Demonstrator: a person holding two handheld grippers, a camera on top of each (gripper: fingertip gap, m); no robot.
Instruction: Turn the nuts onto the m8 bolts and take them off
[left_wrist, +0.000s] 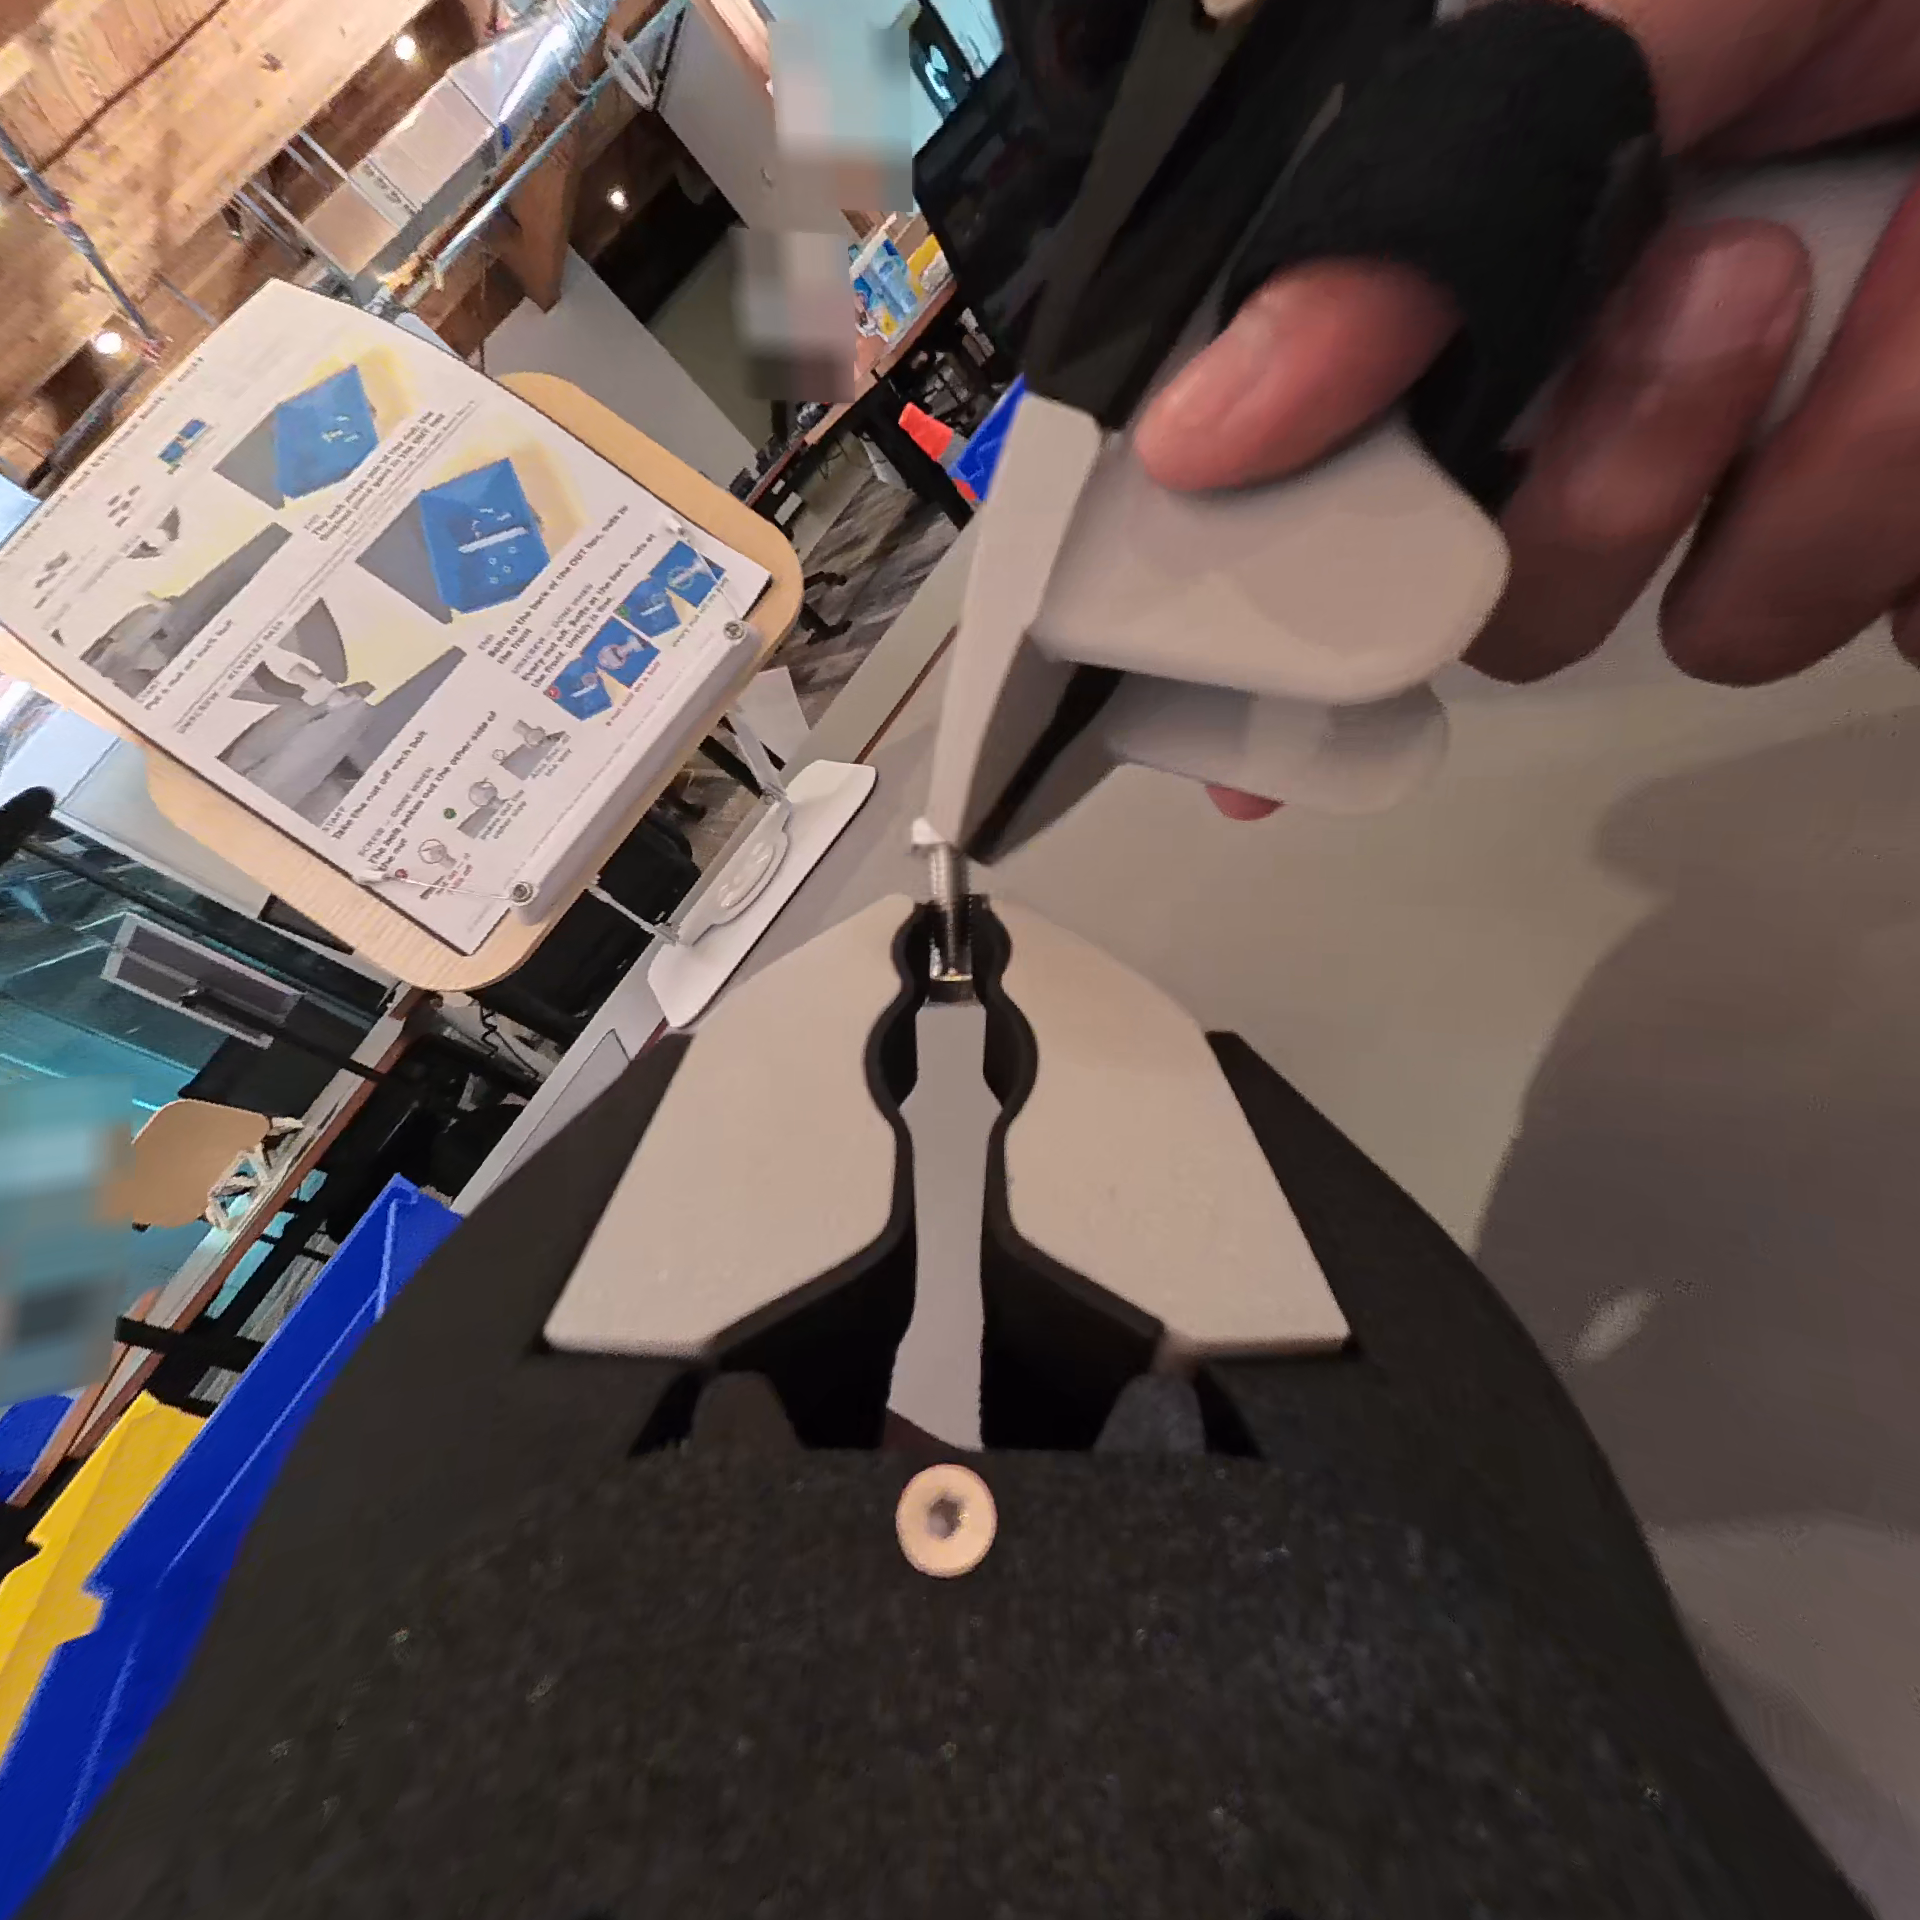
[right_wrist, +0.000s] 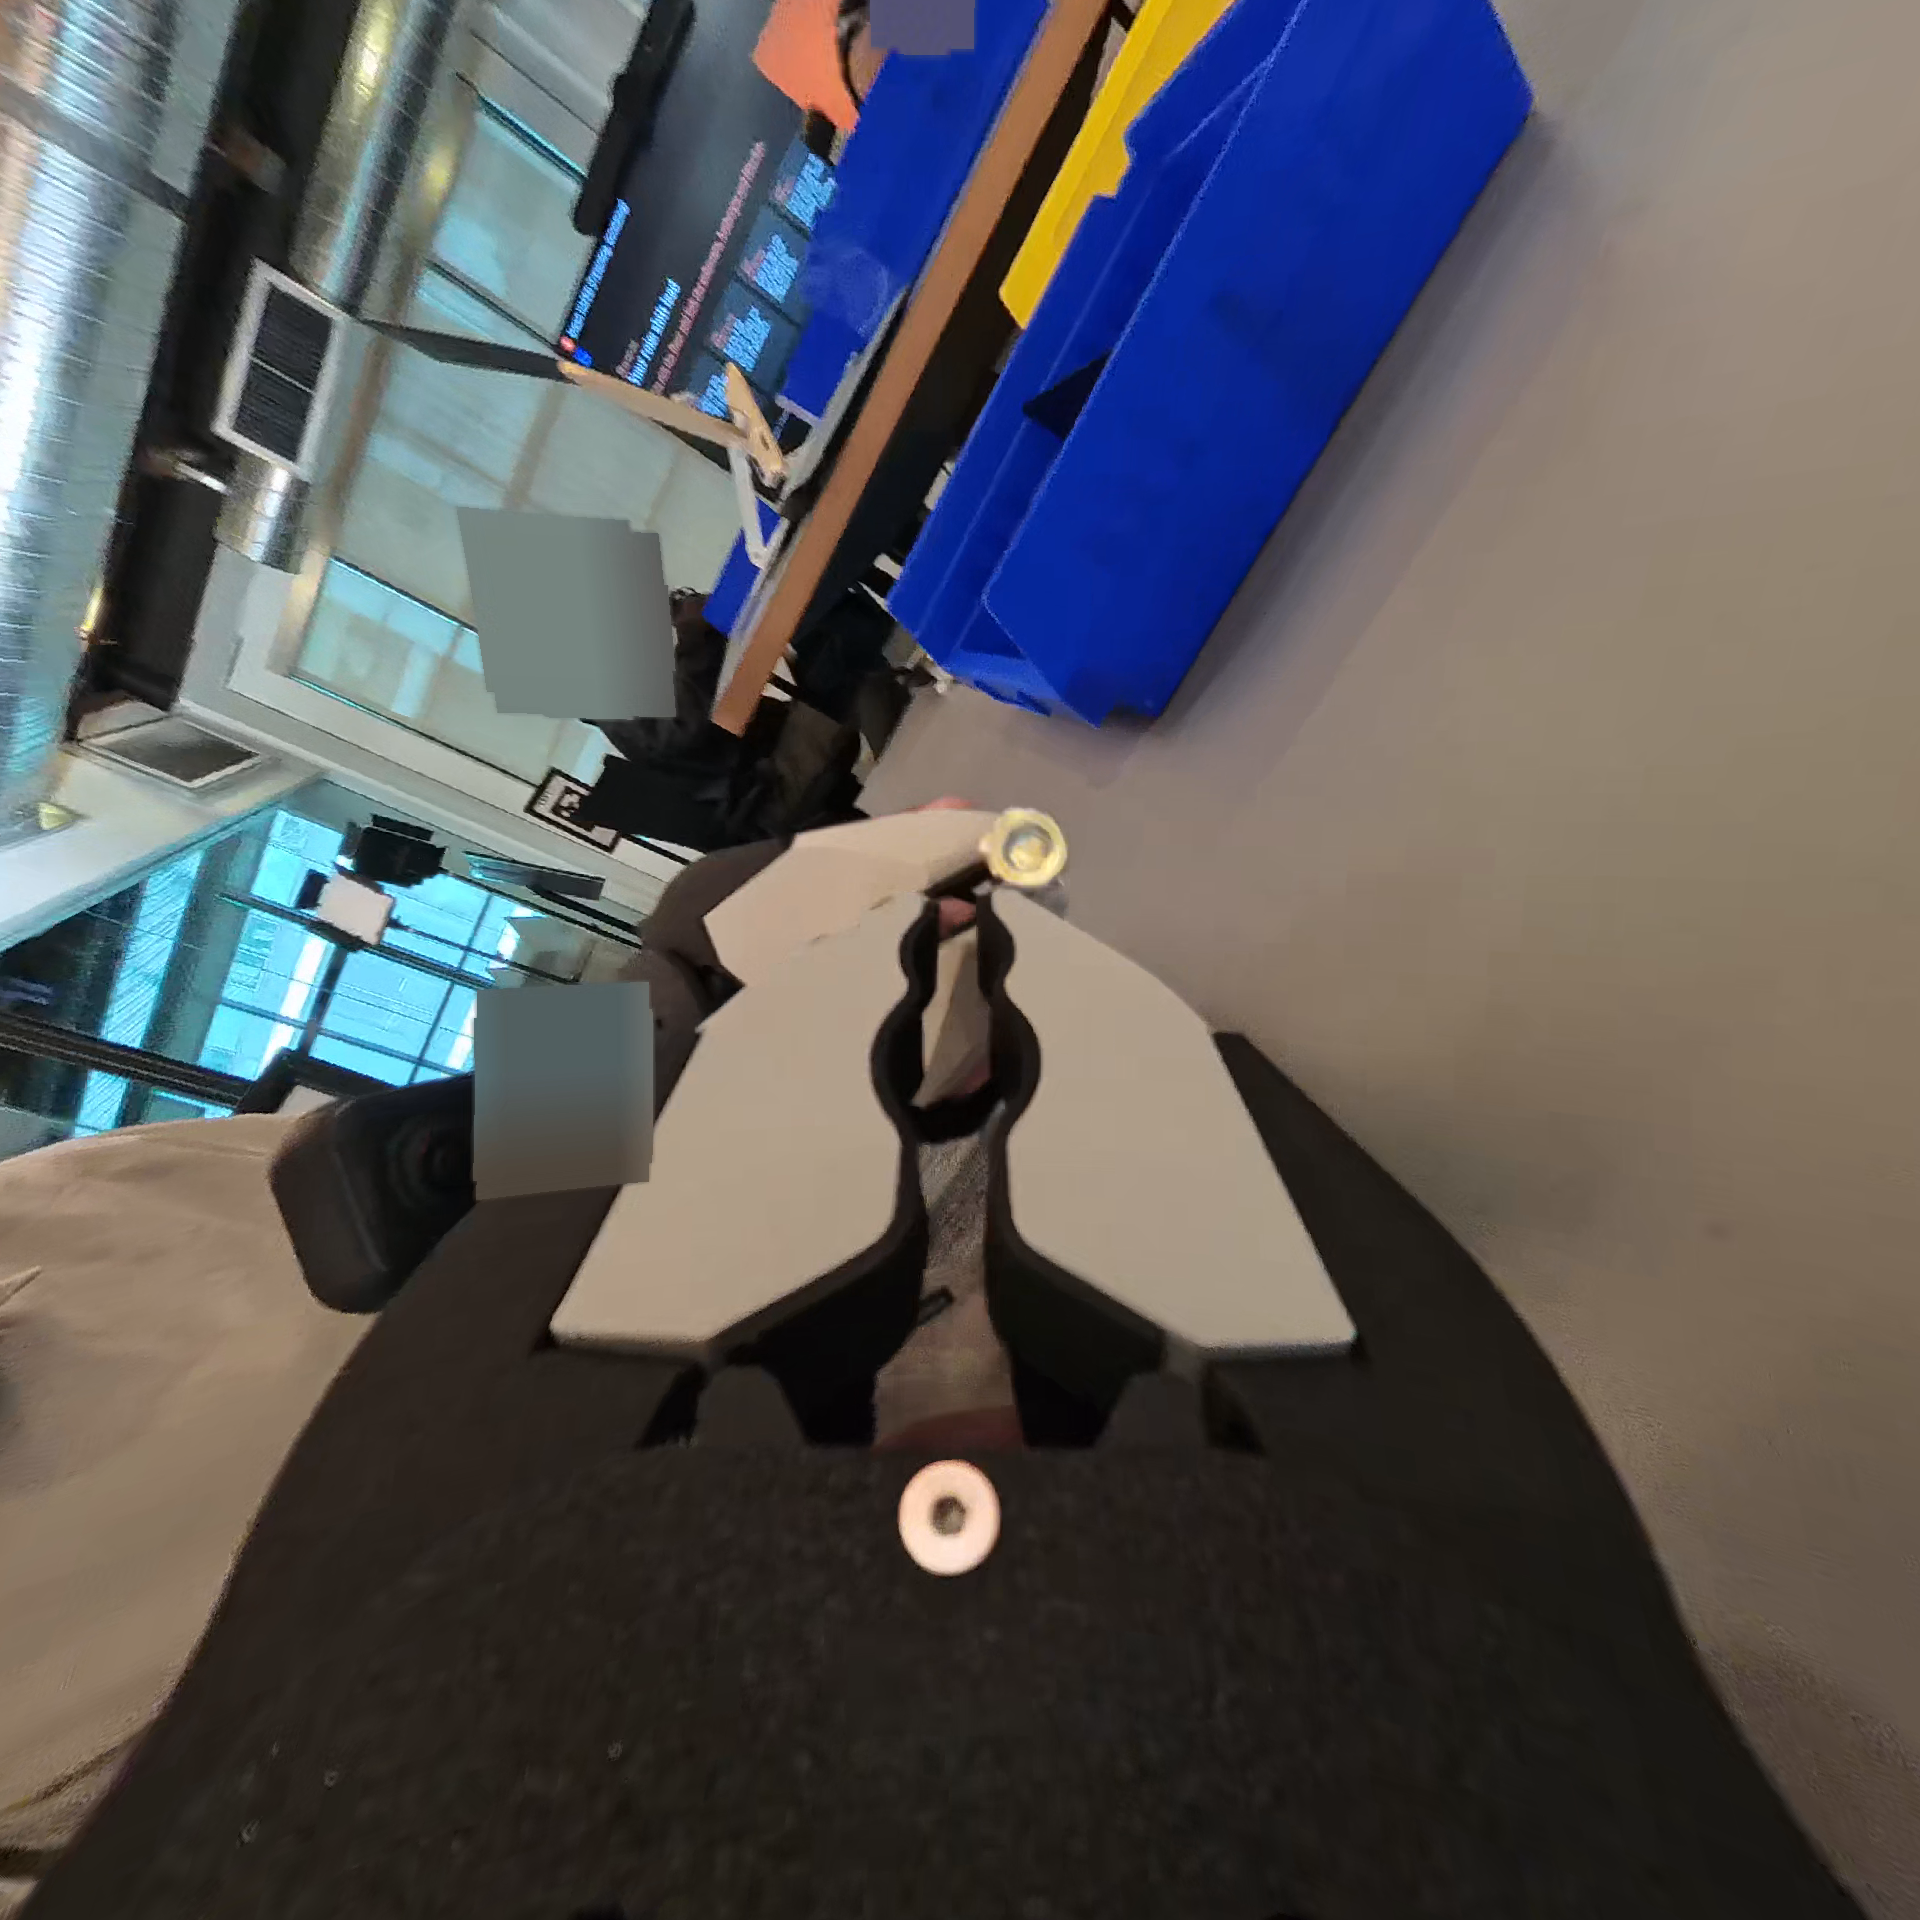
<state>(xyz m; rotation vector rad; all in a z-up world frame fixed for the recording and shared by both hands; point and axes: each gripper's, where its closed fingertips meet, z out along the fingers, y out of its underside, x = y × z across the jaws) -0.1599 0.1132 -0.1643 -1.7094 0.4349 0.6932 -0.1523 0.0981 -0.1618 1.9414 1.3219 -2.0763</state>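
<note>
My left gripper (left_wrist: 951, 940) is shut on a silver M8 bolt (left_wrist: 948, 914), gripped at its near end in the fingertip notch. The threaded shaft points away from the camera. My right gripper (left_wrist: 954, 844) comes down from the upper right in a person's hand (left_wrist: 1621, 416). Its tips are closed at the bolt's far end. In the right wrist view my right gripper (right_wrist: 966, 906) is shut, and a bright silver nut (right_wrist: 1027, 854) shows end-on just past its tips. The left gripper's fingers (right_wrist: 831, 883) lie behind it. How the tips grip the nut is partly hidden.
Both grippers are held above a grey table (left_wrist: 1558, 1091). An instruction sheet on a wooden stand (left_wrist: 384, 623) is at the left. Blue bins (right_wrist: 1226, 416) and a yellow bin (right_wrist: 1101, 177) stand at the table's edge; they also show in the left wrist view (left_wrist: 208, 1507). My two grippers' fingertips are within a few centimetres of each other.
</note>
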